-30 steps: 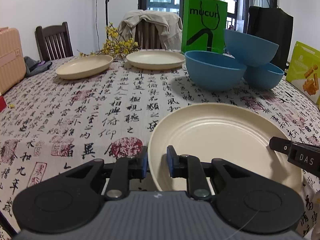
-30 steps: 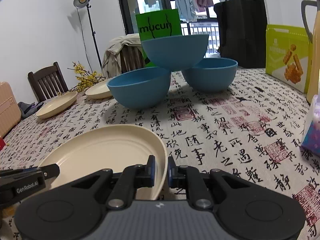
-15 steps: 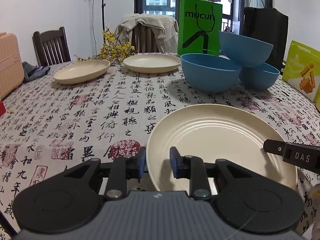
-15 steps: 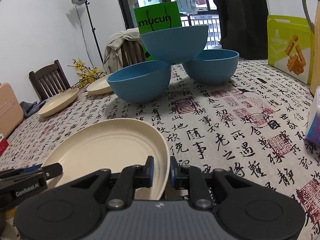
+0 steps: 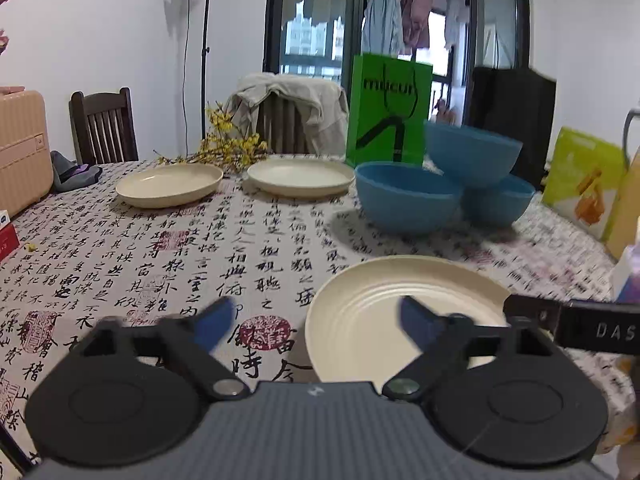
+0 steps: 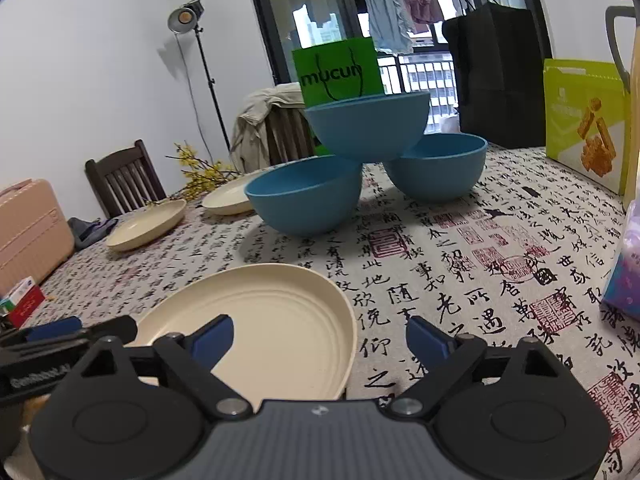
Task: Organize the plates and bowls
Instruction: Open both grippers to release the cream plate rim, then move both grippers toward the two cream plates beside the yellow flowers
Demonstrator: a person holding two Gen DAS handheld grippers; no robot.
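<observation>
- Suitcase (image 5: pixel 18 148) at the far left edge, off the table (image 5: pixel 160 248), no part of the job.
- Two cream plates (image 5: pixel 170 184) far back on the patterned cloth, side by side, apart, not yet gathered; likely next to be collected.
- Left gripper (image 5: pixel 316 322) low over the near edge, jaws just sprung wide, nothing between the pads; left pad over bare cloth, right pad over the near plate (image 5: pixel 384 308) without pressing on it.
- Near plate flat on the cloth close to the front edge, released on both sides, apparently set there as the base for a plate stack.
- Right gripper (image 6: pixel 320 338) at the plate's right rim, jaws likewise just thrown open and gripping nothing; left pad above the plate, right pad over the cloth.
- Green bag (image 5: pixel 388 110) upright behind the bowls, just backdrop.
- Three blue bowls (image 6: pixel 304 200) further back and right: two on the cloth, a third perched across their rims, not nested; probably stacked that way loosely, a tippy arrangement worth handling from the top bowl first.
- Yellow-green box (image 6: pixel 584 124) at the far right edge, clear of the work.
</observation>
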